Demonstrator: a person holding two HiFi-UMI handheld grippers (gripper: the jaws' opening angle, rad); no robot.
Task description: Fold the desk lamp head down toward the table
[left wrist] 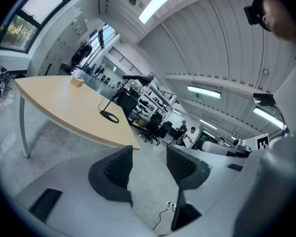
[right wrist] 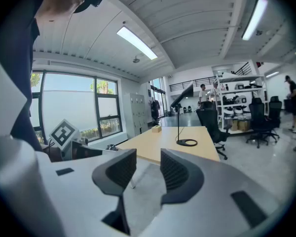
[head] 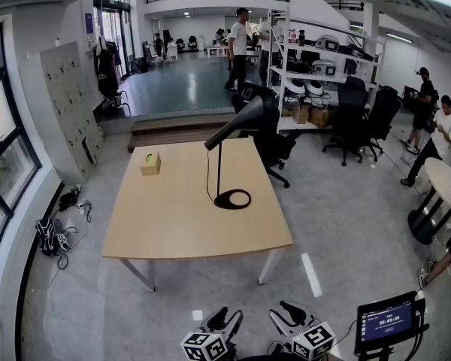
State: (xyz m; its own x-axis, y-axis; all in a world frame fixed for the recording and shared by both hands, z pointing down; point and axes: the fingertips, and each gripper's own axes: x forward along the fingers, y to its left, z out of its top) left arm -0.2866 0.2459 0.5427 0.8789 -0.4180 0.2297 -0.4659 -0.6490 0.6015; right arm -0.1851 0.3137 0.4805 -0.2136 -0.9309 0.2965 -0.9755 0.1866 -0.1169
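Note:
A black desk lamp (head: pixel 219 168) stands on the right part of a light wooden table (head: pixel 173 224). Its ring base (head: pixel 232 198) lies flat, the thin stem is upright, and the cone head (head: pixel 237 122) tilts up to the right. The lamp shows small in the left gripper view (left wrist: pixel 111 107) and in the right gripper view (right wrist: pixel 180 117). My left gripper (head: pixel 224 320) and right gripper (head: pixel 287 314) hang low at the picture's bottom, well short of the table. Both are open with nothing between their jaws.
A small tan box (head: pixel 150 163) sits on the table's far left. A black office chair (head: pixel 274 138) stands behind the lamp. A tablet on a stand (head: pixel 387 323) is at my right. Shelving (head: pixel 316 66) and several people are farther back.

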